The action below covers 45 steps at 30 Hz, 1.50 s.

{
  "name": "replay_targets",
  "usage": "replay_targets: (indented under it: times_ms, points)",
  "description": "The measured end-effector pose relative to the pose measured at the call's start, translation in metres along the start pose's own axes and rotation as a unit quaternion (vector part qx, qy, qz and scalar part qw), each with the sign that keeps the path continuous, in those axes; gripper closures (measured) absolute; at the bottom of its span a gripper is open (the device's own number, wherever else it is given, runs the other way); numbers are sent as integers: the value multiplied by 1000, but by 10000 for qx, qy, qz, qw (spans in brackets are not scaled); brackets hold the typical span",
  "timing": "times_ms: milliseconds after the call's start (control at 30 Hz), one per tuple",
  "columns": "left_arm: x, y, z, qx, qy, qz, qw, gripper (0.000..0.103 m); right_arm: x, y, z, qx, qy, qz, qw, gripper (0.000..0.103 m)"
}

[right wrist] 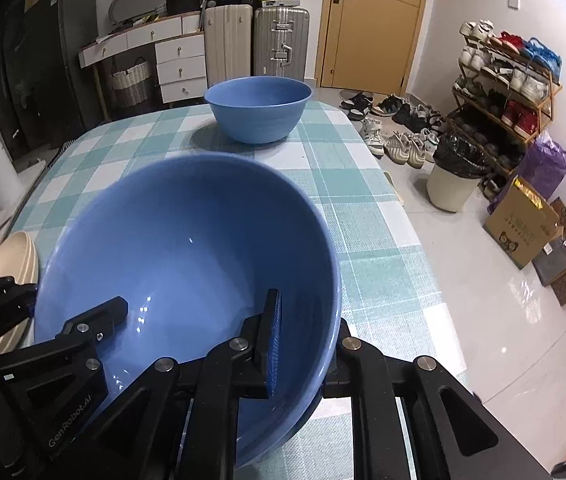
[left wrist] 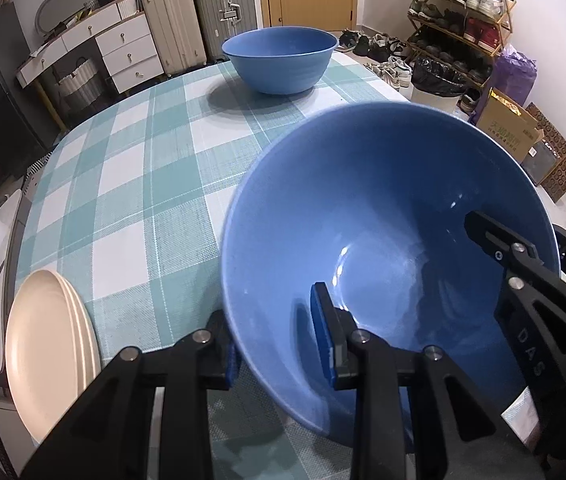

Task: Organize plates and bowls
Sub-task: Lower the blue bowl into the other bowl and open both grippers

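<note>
A large blue bowl [left wrist: 383,200] [right wrist: 187,232] fills the near end of the checked table [left wrist: 143,160]. Whether it rests on the cloth I cannot tell. My left gripper [left wrist: 269,302] straddles its left rim, one finger inside and one outside, jaws apart with a gap to the wall. My right gripper [right wrist: 307,308] straddles the right rim the same way, its inner pad standing slightly off the wall. A second blue bowl [left wrist: 279,60] [right wrist: 259,108] stands upright at the far end. A stack of cream plates [left wrist: 43,340] [right wrist: 15,256] lies at the near left.
The table's right edge drops to a tiled floor with shoes, a lined bin [right wrist: 455,180] and a cardboard box [right wrist: 519,224]. A shoe rack [right wrist: 503,88] lines the right wall. Suitcases [right wrist: 255,40] and white drawers [right wrist: 179,68] stand behind the table.
</note>
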<state>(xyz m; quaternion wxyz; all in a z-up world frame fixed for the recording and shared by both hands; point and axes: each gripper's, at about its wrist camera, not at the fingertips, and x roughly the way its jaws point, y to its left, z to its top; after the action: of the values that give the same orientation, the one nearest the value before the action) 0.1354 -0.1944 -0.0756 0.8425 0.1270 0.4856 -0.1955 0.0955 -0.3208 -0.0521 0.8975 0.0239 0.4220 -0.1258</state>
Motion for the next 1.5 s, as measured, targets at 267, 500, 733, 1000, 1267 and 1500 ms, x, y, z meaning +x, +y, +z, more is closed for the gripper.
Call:
replay_targets:
  times_ms: [267,500,733,1000,1267,1500]
  points:
    - [-4,4,0,-124,-38,-75,9999,73,-7,-10,-3,354,-28,199,9992,91]
    - [-3,5,-1,-140,-15,-56,9999,73,-10,-18,-4,595,27,392,9975,91]
    - [-2,6,-3,-240,30,-150,9996,72,-21,-24,-6,769,-186,540,9954,78]
    - [-4,5,-2,-292,26,-289,9992,61,-27,-36,-5,959,-326,489,9937,74]
    - [3,9,-5,-368,99,-320,9988,57,-10,-45,-11,1181,-49,818,9896,60]
    - [-14,25,-13,-772,-359,-102,9963,28,-23,-50,-18,1271,-357,1183,9842,37]
